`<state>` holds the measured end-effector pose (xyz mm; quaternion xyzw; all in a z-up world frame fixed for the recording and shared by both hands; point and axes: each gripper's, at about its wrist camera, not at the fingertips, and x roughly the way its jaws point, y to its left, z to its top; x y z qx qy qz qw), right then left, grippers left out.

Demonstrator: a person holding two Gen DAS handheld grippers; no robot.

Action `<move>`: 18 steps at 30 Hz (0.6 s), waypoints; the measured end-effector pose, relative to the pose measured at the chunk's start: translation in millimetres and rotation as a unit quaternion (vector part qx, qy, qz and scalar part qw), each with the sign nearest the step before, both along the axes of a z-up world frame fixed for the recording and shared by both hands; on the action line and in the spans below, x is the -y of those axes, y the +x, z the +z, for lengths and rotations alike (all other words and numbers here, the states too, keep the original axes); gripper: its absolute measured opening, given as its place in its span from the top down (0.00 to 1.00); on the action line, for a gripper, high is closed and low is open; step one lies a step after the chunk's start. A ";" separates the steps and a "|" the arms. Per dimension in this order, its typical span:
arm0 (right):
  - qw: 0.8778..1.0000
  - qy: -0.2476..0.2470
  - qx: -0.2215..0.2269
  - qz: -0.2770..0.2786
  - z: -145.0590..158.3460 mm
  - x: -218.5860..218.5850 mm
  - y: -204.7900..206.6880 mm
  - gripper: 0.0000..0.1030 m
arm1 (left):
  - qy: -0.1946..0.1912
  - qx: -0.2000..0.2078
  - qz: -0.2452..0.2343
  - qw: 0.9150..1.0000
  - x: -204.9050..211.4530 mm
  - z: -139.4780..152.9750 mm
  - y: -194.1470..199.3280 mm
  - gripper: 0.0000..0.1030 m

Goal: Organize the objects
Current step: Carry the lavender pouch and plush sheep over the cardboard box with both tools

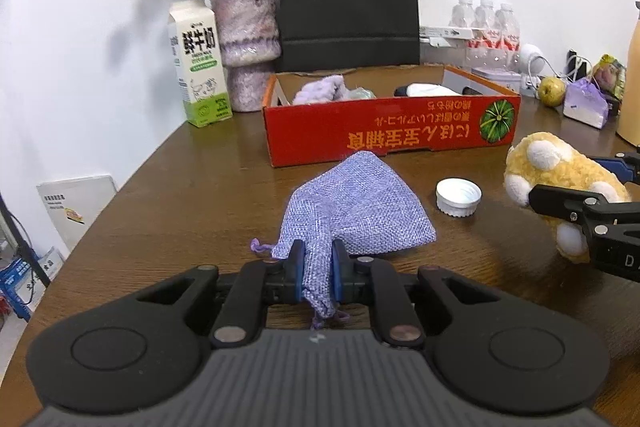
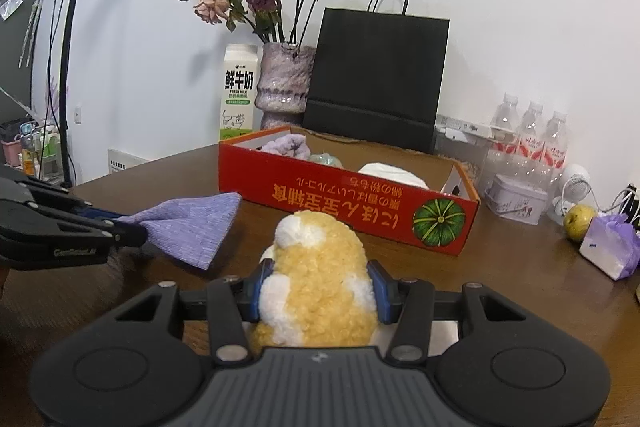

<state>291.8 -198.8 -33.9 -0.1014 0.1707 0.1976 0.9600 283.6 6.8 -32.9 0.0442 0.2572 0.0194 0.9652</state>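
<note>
The small lilac woven drawstring pouch [image 1: 352,211] is pinched at its gathered neck between the blue pads of the left gripper [image 1: 318,269], whose jaws are clamped tight on the fabric; the pouch's body fans out ahead of the fingertips, and from the right wrist view it looks lifted off the brown wooden table [image 1: 180,195], hanging forward from the claw; the left gripper tilts gently downward toward the tabletop. Just right of that claw's tip lies a white ribbed plastic bottle cap [image 1: 459,197] on the table; further right, the fluffy yellow-and-white plush toy [image 2: 316,283] sits squeezed between the blue pads of the right gripper [image 2: 320,291], jaws partly apart and pressed on the toy's sides, the claw also pitched slightly down. Beyond both claws stands the shallow red cardboard box with a printed green pumpkin [image 1: 392,131], holding a lilac cloth and white items; behind it, left to right, a white-and-green milk carton [image 1: 200,67], a mottled purple vase of dried roses [image 1: 248,43] and a black paper carrier bag [image 1: 348,3].
</note>
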 end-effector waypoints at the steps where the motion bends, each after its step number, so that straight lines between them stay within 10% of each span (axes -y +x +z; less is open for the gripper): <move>1: 1.000 0.000 0.004 -0.002 0.7 0.0 -0.8 0.54 | 0.000 0.003 0.005 1.000 0.8 0.6 -1.2 0.87; 18: 0.999 0.031 0.031 -0.020 28.3 -1.3 4.8 0.54 | -0.019 0.039 0.016 0.999 17.4 28.8 2.8 0.87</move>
